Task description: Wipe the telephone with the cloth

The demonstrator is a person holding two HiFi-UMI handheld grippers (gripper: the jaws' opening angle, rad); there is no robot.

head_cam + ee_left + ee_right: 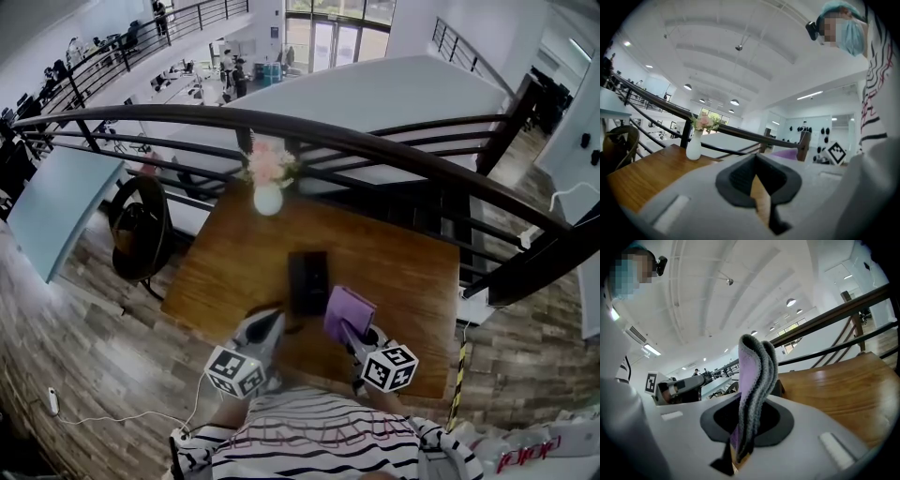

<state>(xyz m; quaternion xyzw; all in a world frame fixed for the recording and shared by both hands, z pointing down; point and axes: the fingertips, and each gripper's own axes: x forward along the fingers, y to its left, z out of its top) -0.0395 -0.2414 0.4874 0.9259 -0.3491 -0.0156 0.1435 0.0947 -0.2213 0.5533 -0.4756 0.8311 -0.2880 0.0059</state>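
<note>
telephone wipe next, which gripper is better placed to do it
Right. The right gripper is shut on the purple cloth, held just beside the black telephone. The left gripper is shut and holds nothing.

From here the desk (pixel 225 272) reads as warm brown wood with a smooth, faintly glossy finish. The cloth (pixel 752 380) looks soft and fuzzy with thick ribbed folds. The telephone (pixel 307 281) looks like smooth dark plastic, and the vase (pixel 693 146) is smooth white.

Wooden table (pixel 225 272) beside a dark curved railing (pixel 375 145) — plank floor (pixel 84 309), a round chair (pixel 141 230), perhaps offices (pixel 187 80) below.
</note>
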